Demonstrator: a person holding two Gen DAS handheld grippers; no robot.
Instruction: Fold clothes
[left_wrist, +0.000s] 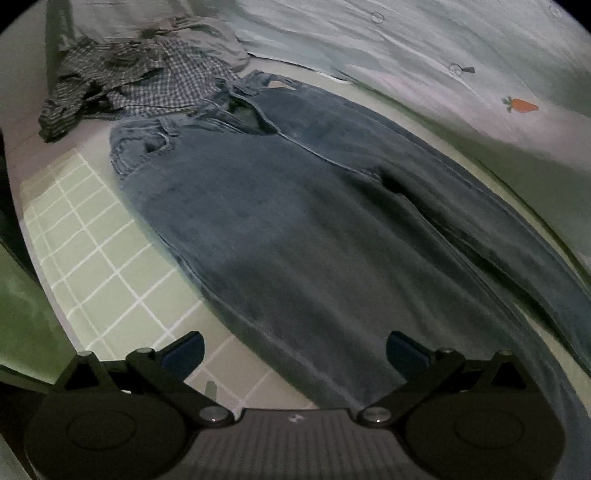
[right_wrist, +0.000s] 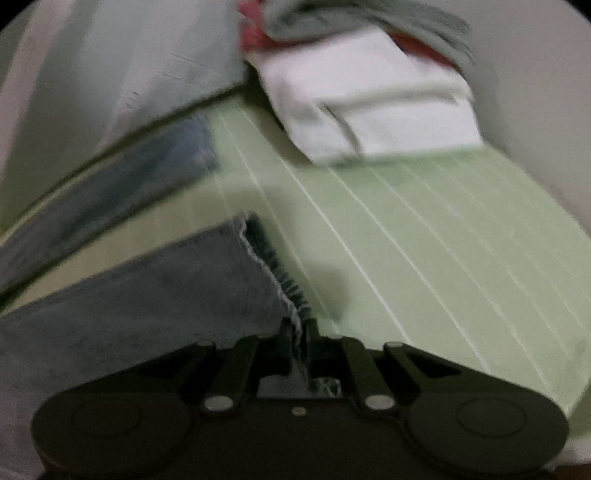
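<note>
Two grippers work one pair of blue denim jeans, spread flat on a pale green grid-lined mat. The left gripper hangs with its jaws spread wide and holds nothing; the near leg of the jeans lies directly ahead of it and under its right finger, the long axis running away toward the waistband at the far left. A crumpled checked shirt lies beyond that waistband. The right gripper is pressed together on the frayed hem of the near leg, the leg stretching off to its left, the second leg farther left and apart. Ahead and right sits a folded white garment. By my reading, the right gripper is nearer the hem, so any fold along the length would turn on that end.
</note>
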